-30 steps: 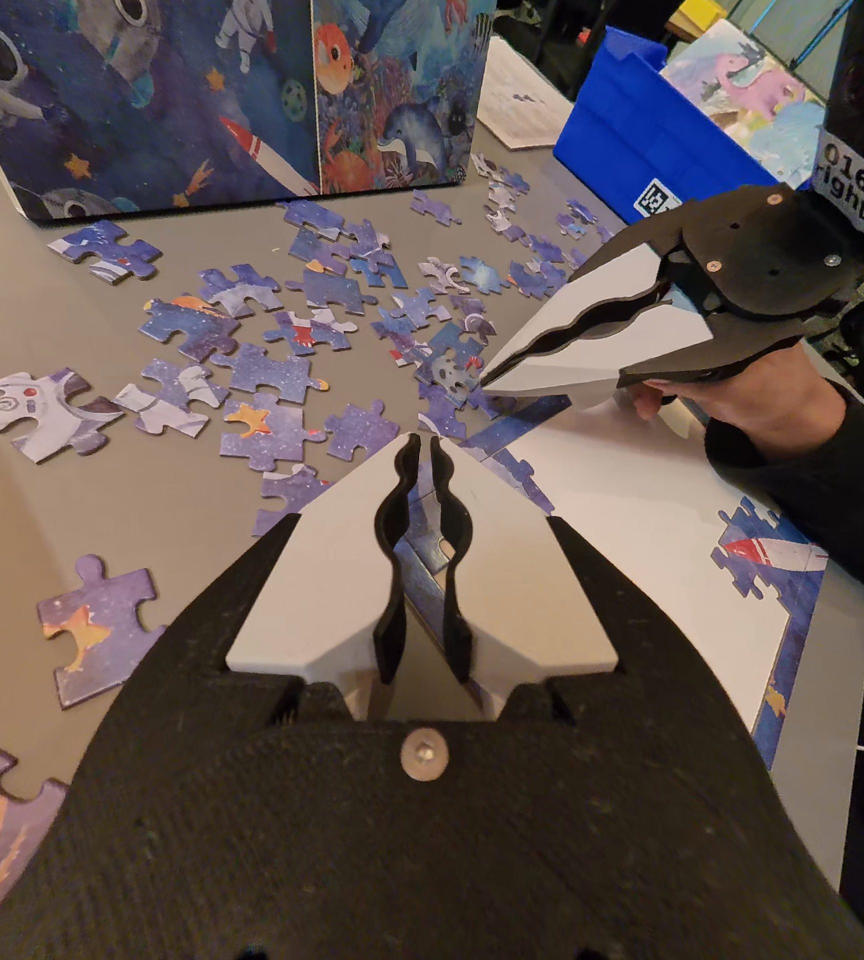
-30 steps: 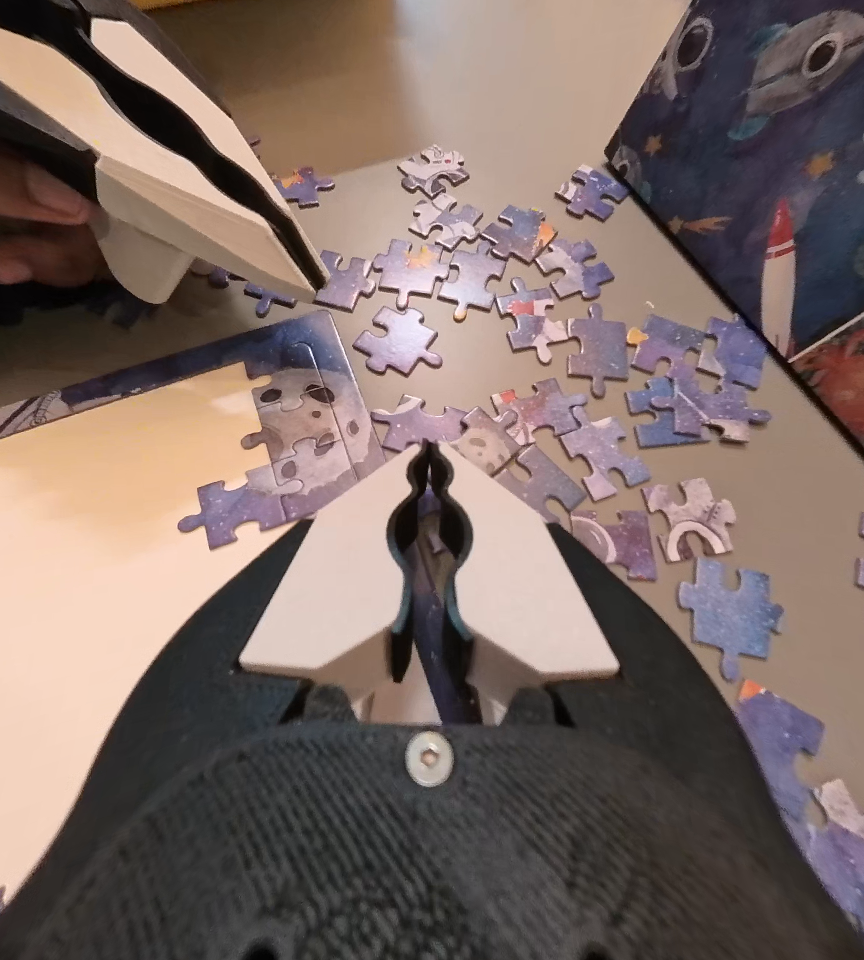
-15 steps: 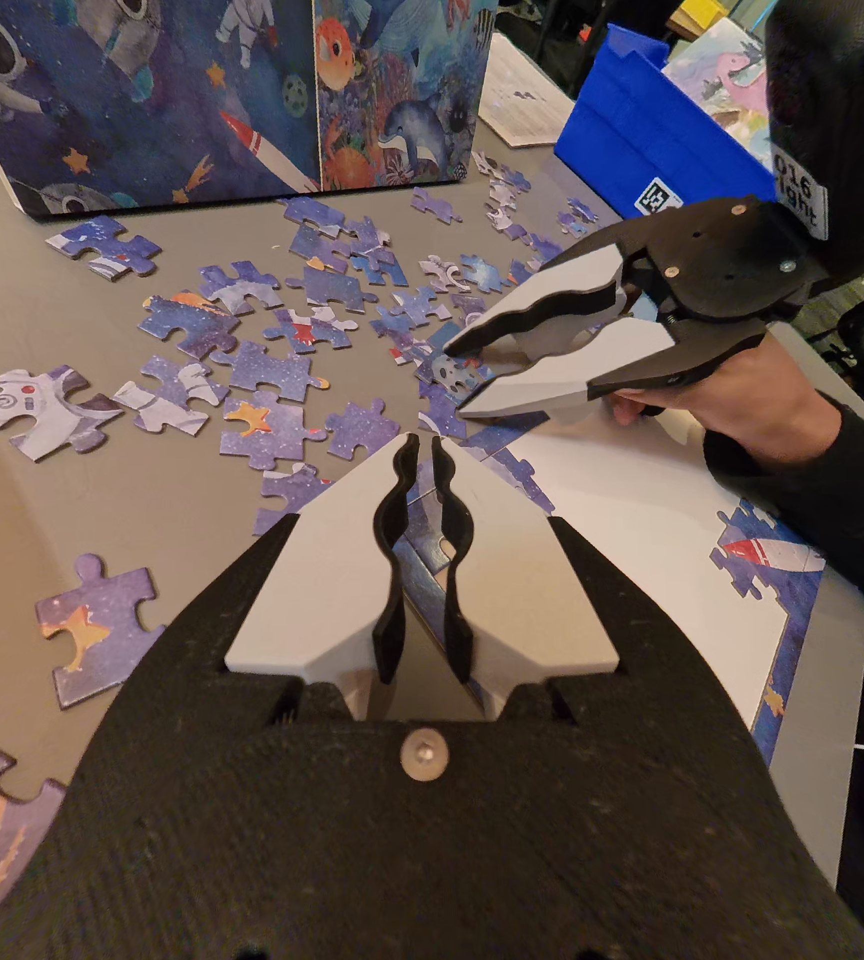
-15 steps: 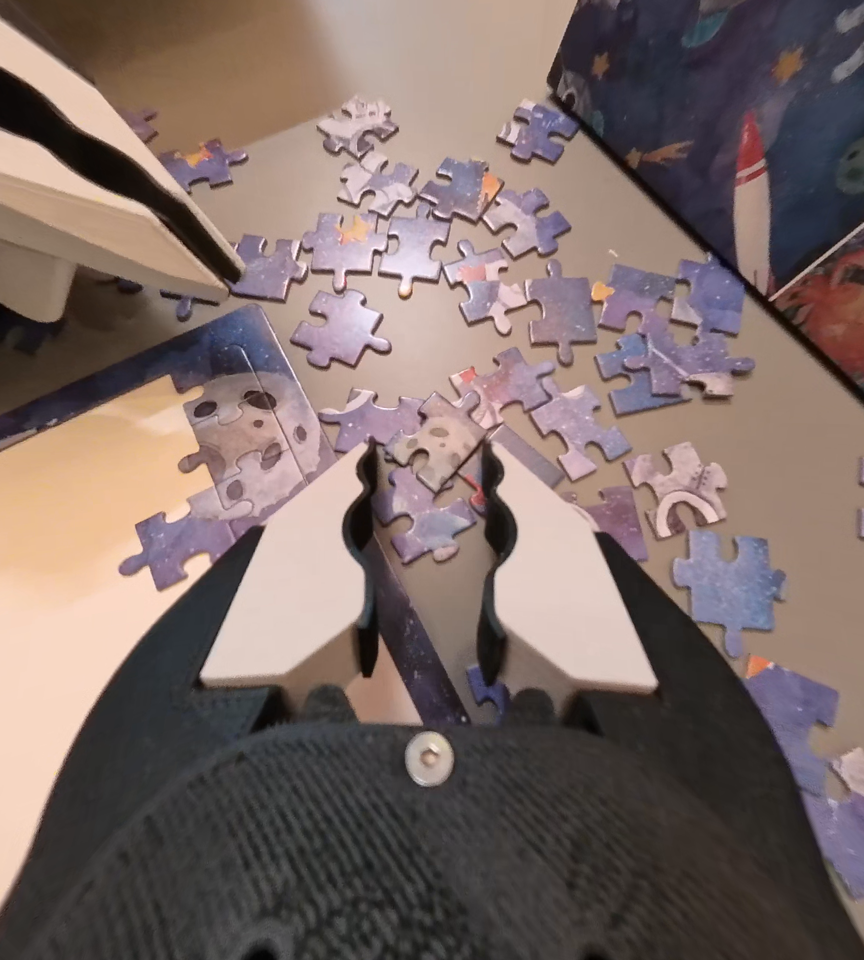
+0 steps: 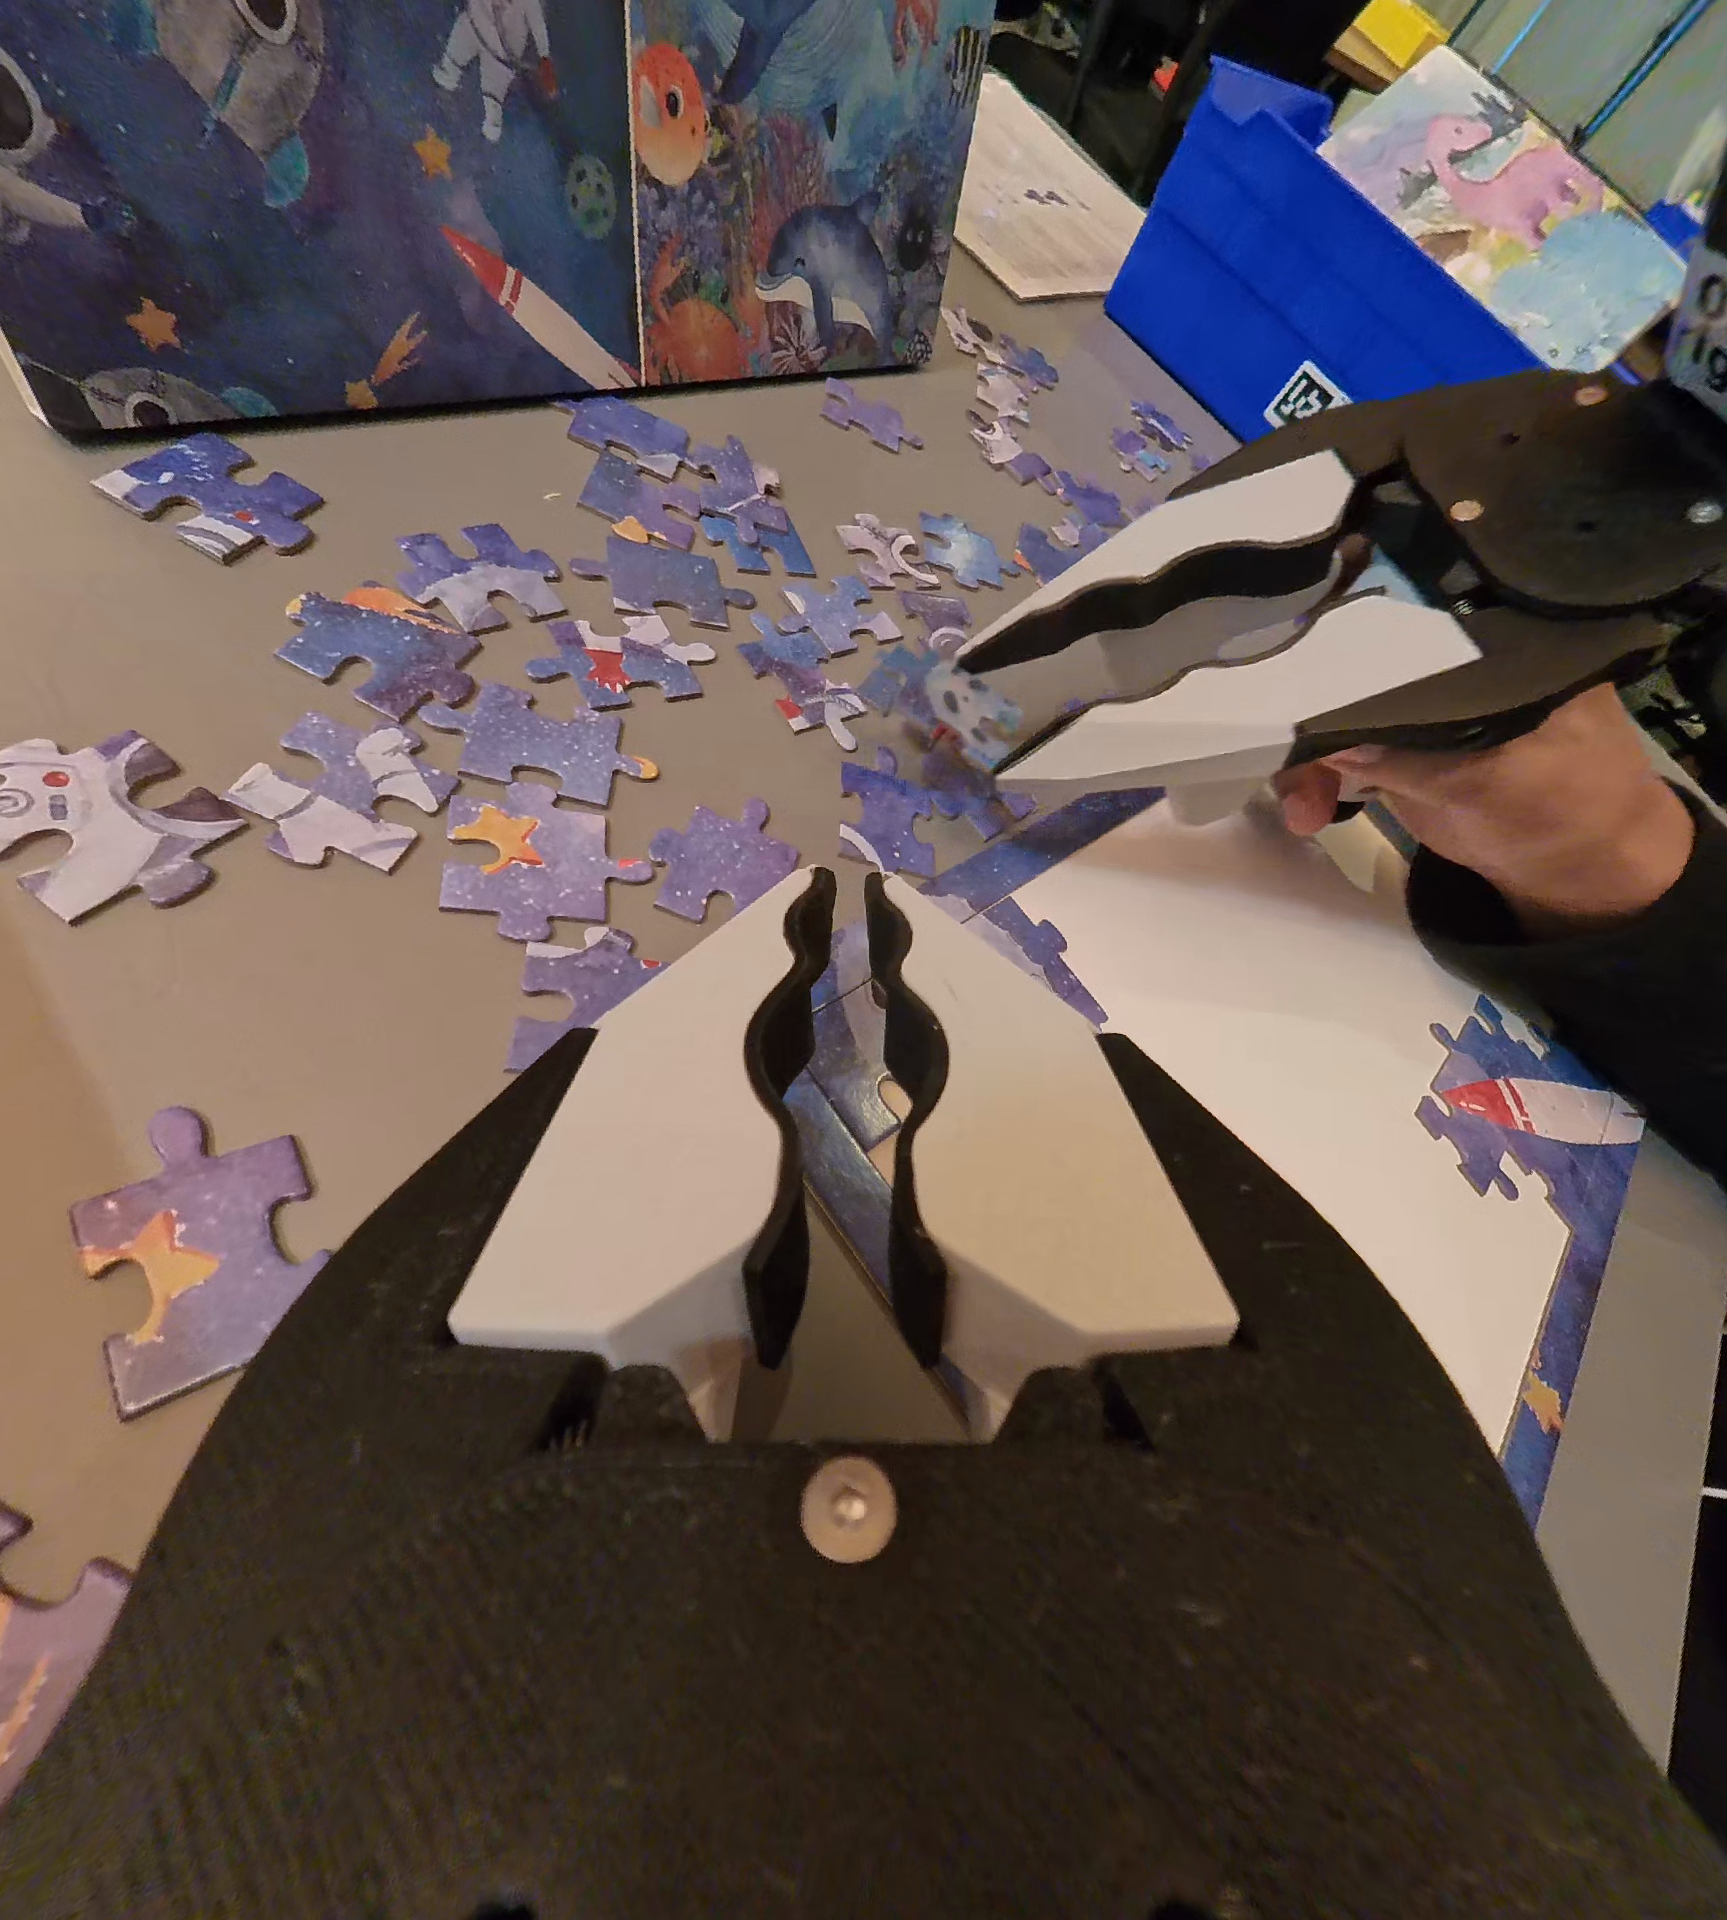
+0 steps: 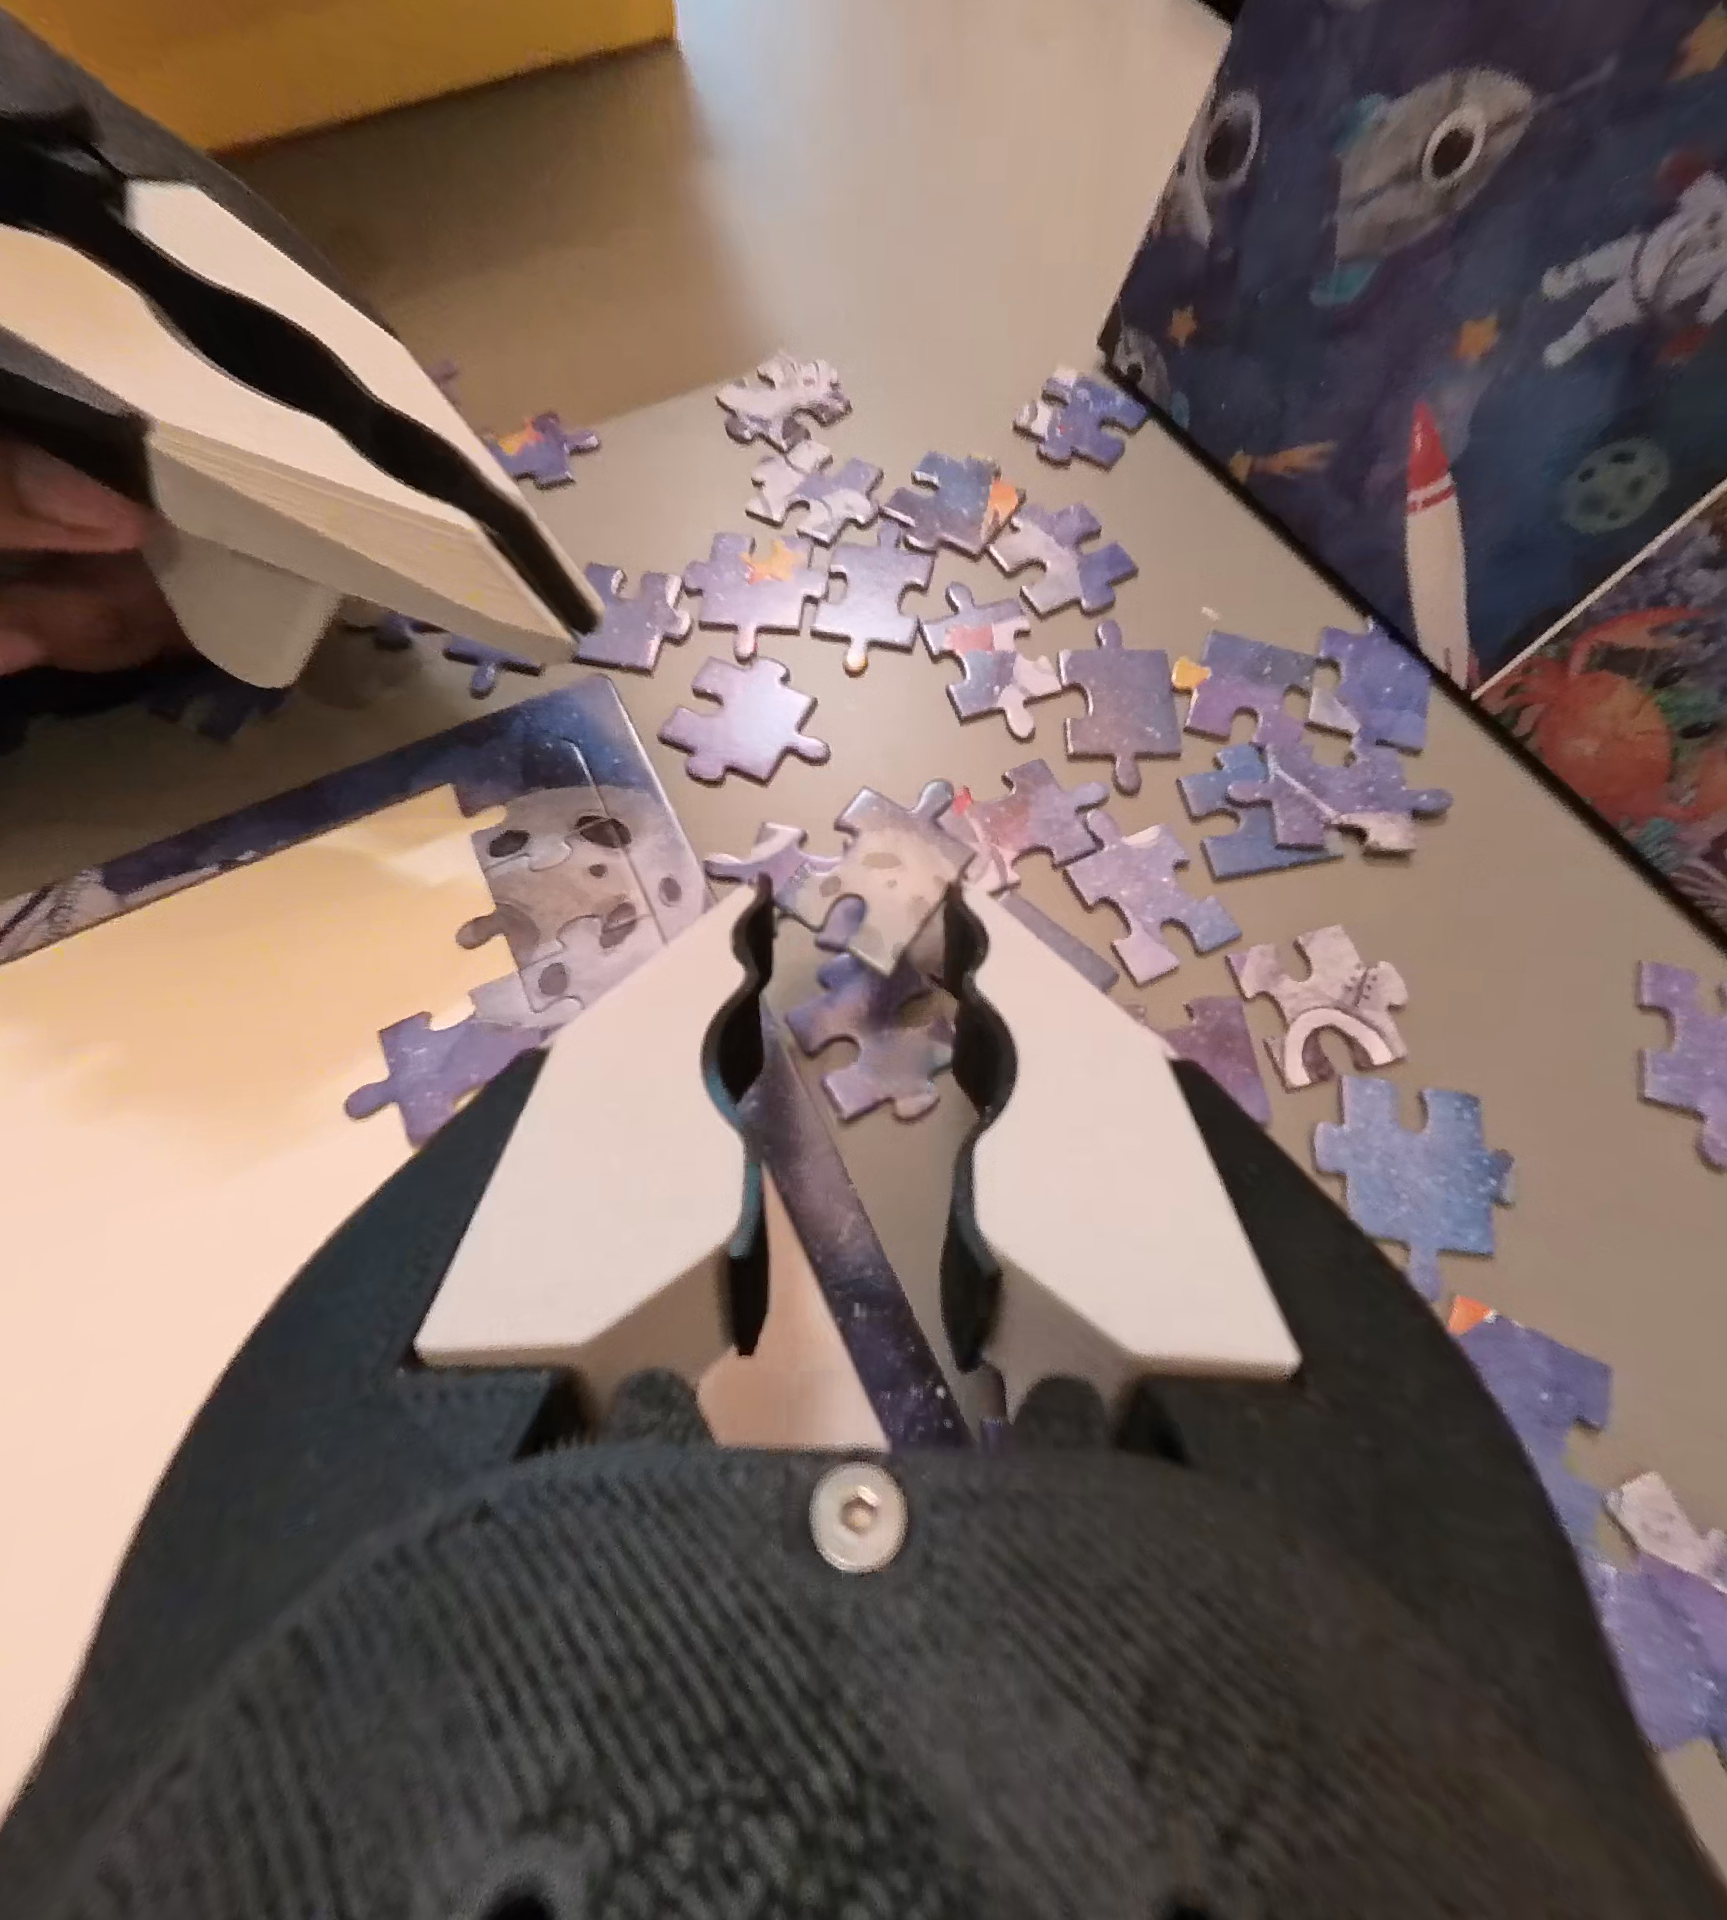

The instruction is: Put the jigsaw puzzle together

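My right gripper point(image 6: 859, 904) is closed on a grey moon-patterned puzzle piece point(image 6: 895, 883). It holds the piece tilted by its edges, just above the loose pieces point(image 6: 1129, 686). The left wrist view shows the same piece point(image 5: 973, 707) between that gripper's fingertips point(image 5: 984, 717). My left gripper point(image 5: 846, 888) is shut with nothing in it. It hovers over the corner of the white puzzle board point(image 5: 1254, 1039), and it also shows in the right wrist view point(image 6: 568, 623). The board's moon corner point(image 6: 568, 894) is partly assembled.
Several purple space pieces point(image 5: 526, 748) lie scattered on the grey table point(image 5: 111, 987). An illustrated puzzle box point(image 5: 423, 187) stands at the back. A blue bin point(image 5: 1306, 270) is at the far right. A person's hand and dark sleeve point(image 5: 1565, 862) hold the right gripper. One gripper's finger ends stand about 8 cm off the other's.
My right gripper was shut a second ago, then opened wide around the moon piece. It has now closed on the piece and tipped it up. The left gripper has barely moved.
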Available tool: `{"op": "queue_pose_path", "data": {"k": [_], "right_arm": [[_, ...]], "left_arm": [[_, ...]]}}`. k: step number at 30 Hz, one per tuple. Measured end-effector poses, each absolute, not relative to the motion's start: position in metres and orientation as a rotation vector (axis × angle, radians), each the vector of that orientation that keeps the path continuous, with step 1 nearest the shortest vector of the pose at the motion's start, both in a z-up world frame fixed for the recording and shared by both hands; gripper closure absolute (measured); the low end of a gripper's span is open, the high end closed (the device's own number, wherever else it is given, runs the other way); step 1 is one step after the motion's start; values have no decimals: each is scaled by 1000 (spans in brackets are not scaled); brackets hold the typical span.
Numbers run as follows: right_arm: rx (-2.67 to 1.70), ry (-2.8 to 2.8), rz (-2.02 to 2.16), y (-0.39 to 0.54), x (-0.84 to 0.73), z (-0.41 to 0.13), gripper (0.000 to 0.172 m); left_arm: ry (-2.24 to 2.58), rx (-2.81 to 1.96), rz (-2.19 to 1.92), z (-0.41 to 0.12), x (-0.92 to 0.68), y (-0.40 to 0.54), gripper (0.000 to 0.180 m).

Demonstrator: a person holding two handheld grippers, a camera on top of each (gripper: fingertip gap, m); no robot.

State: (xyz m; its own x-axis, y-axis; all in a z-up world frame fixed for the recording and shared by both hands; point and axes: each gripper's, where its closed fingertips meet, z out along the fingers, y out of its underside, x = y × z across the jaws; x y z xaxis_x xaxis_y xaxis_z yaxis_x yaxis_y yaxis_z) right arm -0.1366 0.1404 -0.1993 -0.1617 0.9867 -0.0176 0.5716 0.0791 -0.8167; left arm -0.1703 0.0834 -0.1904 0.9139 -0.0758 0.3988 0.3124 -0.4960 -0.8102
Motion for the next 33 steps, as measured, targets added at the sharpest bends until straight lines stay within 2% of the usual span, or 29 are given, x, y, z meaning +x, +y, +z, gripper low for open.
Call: {"op": "queue_pose_path", "data": {"k": [11,33], "right_arm": [[-1350,-1698,1062,130,-119,-156,141],[-1318,-1693,1159,119,-113,-146,141]], "left_arm": [[-172,-2032,-480,-189,-171,83,176],[-174,-2041,-496,-191,-170,83,174]]}}
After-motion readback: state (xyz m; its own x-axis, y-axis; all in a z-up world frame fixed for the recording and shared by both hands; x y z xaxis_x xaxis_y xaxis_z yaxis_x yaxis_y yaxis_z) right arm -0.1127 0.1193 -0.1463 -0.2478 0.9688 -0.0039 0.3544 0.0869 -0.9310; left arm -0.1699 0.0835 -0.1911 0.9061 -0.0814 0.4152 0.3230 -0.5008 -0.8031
